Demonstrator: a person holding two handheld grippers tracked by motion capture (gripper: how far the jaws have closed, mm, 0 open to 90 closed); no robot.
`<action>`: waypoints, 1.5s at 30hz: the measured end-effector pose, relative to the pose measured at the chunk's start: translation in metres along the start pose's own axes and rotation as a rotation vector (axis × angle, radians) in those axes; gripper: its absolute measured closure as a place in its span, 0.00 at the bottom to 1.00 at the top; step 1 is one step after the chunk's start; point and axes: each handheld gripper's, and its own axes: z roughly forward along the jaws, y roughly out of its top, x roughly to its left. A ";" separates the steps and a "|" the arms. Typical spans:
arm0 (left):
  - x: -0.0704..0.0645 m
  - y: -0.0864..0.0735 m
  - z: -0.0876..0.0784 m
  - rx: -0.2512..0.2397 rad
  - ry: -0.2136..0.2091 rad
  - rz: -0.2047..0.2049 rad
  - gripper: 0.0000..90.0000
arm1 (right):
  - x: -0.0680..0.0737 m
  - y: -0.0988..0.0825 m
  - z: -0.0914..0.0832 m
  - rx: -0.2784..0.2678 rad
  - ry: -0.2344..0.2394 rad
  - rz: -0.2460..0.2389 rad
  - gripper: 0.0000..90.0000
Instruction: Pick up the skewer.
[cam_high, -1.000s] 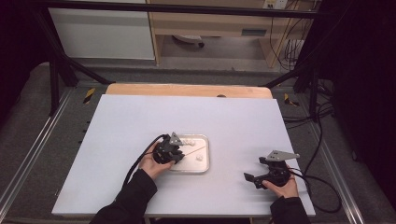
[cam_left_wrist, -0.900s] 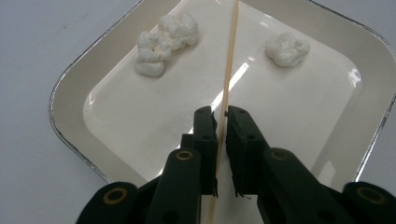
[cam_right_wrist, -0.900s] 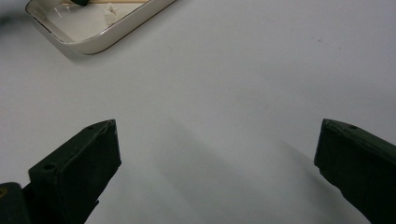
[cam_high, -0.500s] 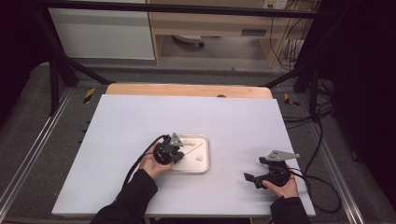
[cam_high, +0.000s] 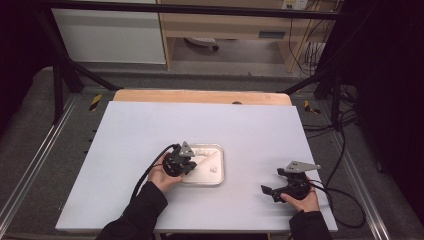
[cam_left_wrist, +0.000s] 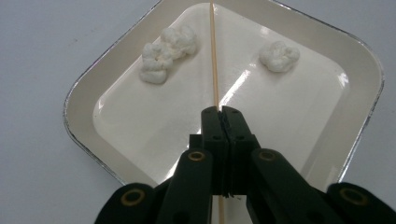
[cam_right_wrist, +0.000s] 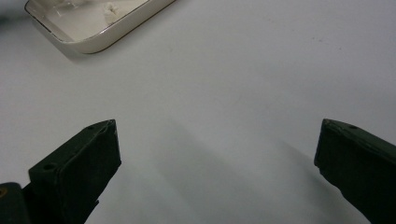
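Observation:
A white tray (cam_left_wrist: 70, 100) with a metal rim lies on the table and holds white fluffy lumps: a double clump (cam_left_wrist: 166, 53) and a single one (cam_left_wrist: 279, 56). Between them a thin wooden stick (cam_left_wrist: 214, 60) runs across the tray floor. My left gripper (cam_left_wrist: 222, 109) is shut on that stick, its jaws pressed together just above the tray. From above, the left gripper (cam_high: 186, 162) sits at the left edge of the tray (cam_high: 220, 172). My right gripper (cam_high: 272, 181) rests to the tray's right, jaws wide apart. Bare table shows between the right gripper's (cam_right_wrist: 217, 149) open jaws.
The pale table top (cam_high: 200, 125) has a wooden strip (cam_high: 200, 96) along its far edge. Cables (cam_high: 340, 192) trail off the right side. A corner of the tray (cam_right_wrist: 116, 30) shows at the upper left of the right gripper view.

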 end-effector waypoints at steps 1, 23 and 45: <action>0.000 0.000 -0.001 -0.002 -0.003 0.002 0.99 | 0.000 0.000 0.000 0.000 -0.001 -0.002 0.01; -0.014 0.008 -0.024 0.008 -0.036 0.062 0.99 | 0.026 0.023 0.002 0.054 -0.101 -0.266 0.01; -0.056 0.042 -0.025 0.025 -0.106 0.189 0.99 | 0.057 0.042 -0.004 0.141 -0.159 -0.588 0.07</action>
